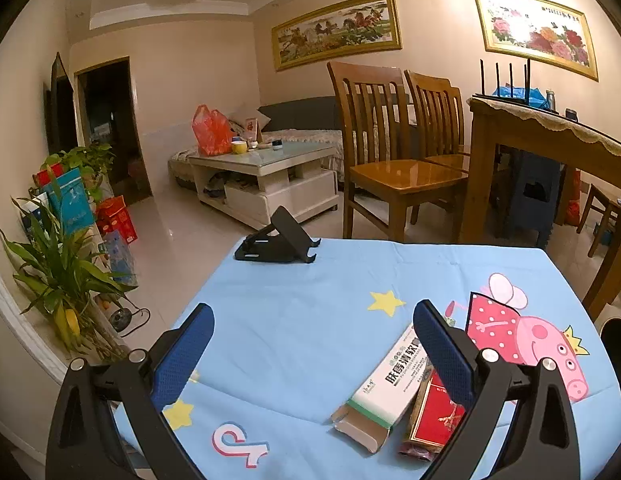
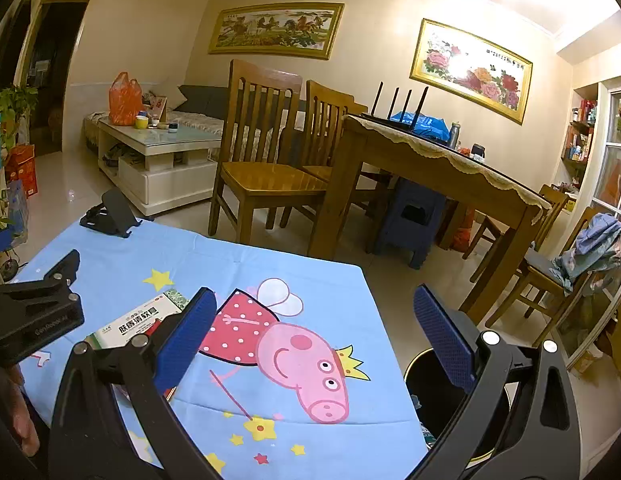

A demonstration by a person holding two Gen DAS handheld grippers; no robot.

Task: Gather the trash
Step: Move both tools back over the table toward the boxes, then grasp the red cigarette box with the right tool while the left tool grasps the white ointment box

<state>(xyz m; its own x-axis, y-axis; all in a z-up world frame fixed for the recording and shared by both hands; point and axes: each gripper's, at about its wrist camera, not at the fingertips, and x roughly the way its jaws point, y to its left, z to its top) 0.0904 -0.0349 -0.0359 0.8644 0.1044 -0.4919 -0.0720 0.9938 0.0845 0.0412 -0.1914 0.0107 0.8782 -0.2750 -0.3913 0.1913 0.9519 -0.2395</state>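
A white-and-green medicine box [image 1: 384, 384] with an open end flap lies on the blue cartoon tablecloth [image 1: 310, 320]. A red-and-gold packet [image 1: 432, 420] lies beside it on the right. My left gripper [image 1: 312, 354] is open above the cloth; its right finger [image 1: 442, 354] overlaps both items. In the right wrist view the box [image 2: 138, 320] lies left of my open, empty right gripper [image 2: 312, 330]. A dark trash bin [image 2: 438, 392] stands on the floor off the table's right edge, under the right finger.
A black phone stand [image 1: 280, 242] sits at the table's far edge. Beyond are wooden chairs [image 1: 390, 152], a wooden dining table [image 2: 430, 168], a white coffee table [image 1: 266, 168] and potted plants [image 1: 62, 264] at left. The left gripper's body [image 2: 34, 308] shows at left.
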